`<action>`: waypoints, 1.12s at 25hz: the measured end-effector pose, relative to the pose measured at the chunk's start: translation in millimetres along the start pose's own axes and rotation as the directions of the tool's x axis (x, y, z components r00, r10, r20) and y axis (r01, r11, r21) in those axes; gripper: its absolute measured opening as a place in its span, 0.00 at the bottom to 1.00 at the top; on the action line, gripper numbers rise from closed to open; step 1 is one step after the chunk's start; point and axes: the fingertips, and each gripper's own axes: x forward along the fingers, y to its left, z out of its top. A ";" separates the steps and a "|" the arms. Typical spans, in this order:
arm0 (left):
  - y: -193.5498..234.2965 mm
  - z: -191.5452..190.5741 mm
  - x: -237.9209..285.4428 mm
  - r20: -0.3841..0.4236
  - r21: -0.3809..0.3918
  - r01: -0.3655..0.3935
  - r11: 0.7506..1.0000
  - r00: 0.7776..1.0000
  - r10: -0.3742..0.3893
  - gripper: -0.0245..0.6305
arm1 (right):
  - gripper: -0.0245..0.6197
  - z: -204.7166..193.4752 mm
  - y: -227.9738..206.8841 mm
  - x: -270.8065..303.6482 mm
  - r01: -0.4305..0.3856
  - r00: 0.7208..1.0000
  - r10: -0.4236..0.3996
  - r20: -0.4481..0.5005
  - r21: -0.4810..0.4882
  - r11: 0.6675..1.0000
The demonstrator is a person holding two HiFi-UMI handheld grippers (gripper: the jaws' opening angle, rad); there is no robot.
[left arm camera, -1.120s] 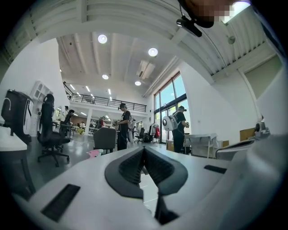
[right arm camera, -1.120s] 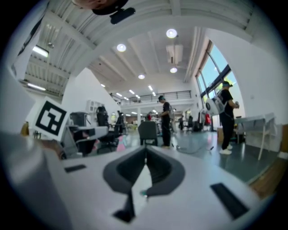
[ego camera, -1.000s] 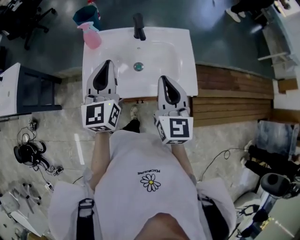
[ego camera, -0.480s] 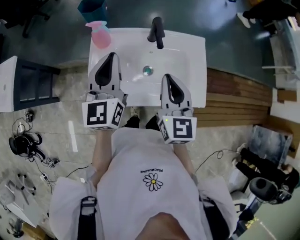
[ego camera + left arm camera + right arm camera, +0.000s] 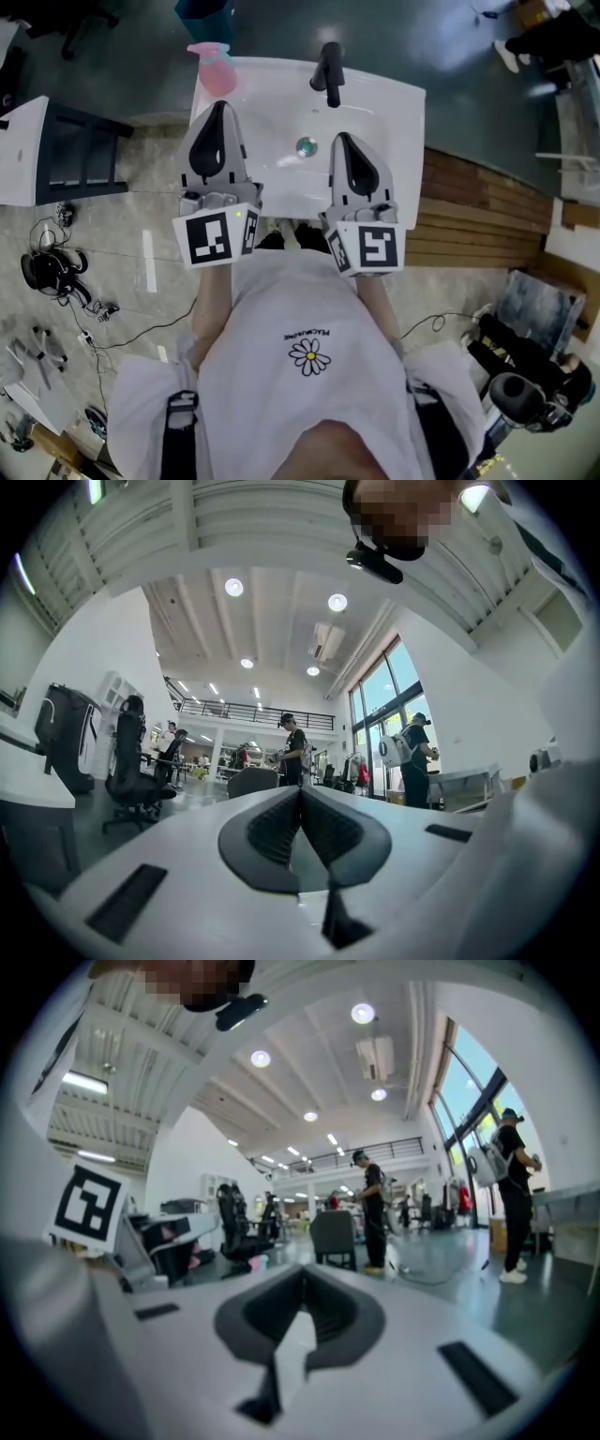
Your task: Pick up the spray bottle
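The pink spray bottle [image 5: 216, 71] stands on the far left corner of the white sink [image 5: 398, 122]. My left gripper [image 5: 221, 106] hovers over the sink's left side, its tips just short of the bottle and a little to its right. In the left gripper view the jaws meet at the left gripper [image 5: 300, 789] with nothing between them. My right gripper [image 5: 344, 140] hangs over the basin near the drain [image 5: 307, 146]. In its own view the right gripper [image 5: 302, 1277] is shut and empty. Neither gripper touches the bottle.
A black faucet [image 5: 330, 67] rises at the sink's back edge, right of the bottle. A dark shelf unit [image 5: 80, 155] stands left of the sink and wooden slats [image 5: 478, 211] lie to its right. Cables [image 5: 56, 281] lie on the floor. People [image 5: 292, 752] stand far off.
Both grippers have moved forward over the sink, still shut. The left gripper's tips are now much closer to the pink bottle.
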 end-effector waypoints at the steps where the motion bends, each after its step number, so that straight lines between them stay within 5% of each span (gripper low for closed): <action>1: 0.9 2.5 2.1 0.006 0.006 -0.010 1.000 1.000 0.010 0.07 | 0.08 2.8 0.5 2.3 -0.012 1.000 0.012 0.010 -0.001 1.000; 17: 2.3 4.0 13.7 0.001 0.060 -0.053 0.997 0.999 0.053 0.07 | 0.08 0.1 -4.1 11.3 -0.084 0.996 0.084 0.018 0.030 0.996; 28: 36.4 -6.0 2.3 -0.023 0.044 -0.132 0.990 0.991 0.134 0.07 | 0.13 8.9 48.6 63.0 -0.296 0.955 0.296 0.003 0.038 0.955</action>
